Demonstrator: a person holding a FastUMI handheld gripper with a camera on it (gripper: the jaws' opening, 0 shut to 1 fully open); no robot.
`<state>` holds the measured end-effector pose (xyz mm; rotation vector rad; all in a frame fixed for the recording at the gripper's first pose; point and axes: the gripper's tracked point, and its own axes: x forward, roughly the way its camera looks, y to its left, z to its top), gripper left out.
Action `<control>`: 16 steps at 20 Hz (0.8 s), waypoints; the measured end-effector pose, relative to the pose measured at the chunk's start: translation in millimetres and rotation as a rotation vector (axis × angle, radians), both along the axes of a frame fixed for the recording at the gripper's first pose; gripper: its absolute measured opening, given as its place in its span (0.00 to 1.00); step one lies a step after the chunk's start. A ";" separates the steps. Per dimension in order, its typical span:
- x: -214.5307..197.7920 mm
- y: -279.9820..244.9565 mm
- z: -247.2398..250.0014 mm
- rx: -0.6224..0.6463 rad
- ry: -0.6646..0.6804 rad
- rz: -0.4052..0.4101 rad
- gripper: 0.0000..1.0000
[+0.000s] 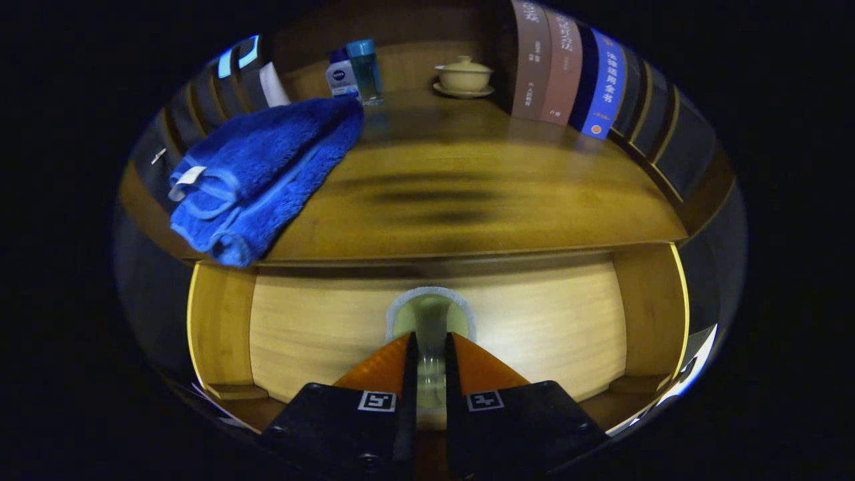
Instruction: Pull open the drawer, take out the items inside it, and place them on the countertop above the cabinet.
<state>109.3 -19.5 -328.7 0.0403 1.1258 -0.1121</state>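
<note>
Between the two fingers of the gripper sits the drawer knob — a pale, round-headed knob whose stem points straight out from the drawer front toward the tool. The fingers stand nearly together, one on each side of the stem, and they seem to press on it, so I judge that the knob is held. The stem's axis and the fingers lie along one line, so the pull should go straight back along this line, away from the cabinet. The drawer looks closed, and what is inside is hidden. Above the drawer front lies the countertop — its middle is bare. On it, to the left, lies a folded blue towel; at the back stand two small bottles, a lidded cup and some books.
</note>
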 end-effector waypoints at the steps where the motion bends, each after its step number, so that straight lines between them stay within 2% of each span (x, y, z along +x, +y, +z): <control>1: -6.0 0.4 10.2 -0.009 -0.030 0.007 0.23; 4: -19.1 2.3 44.9 -0.013 -0.143 0.016 0.23; 7: -14.2 4.8 89.5 0.002 -0.269 0.010 0.23; 11: 26.9 1.8 131.8 -0.001 -0.403 0.006 0.23; 16: 98.9 -1.2 144.0 0.032 -0.427 -0.005 0.23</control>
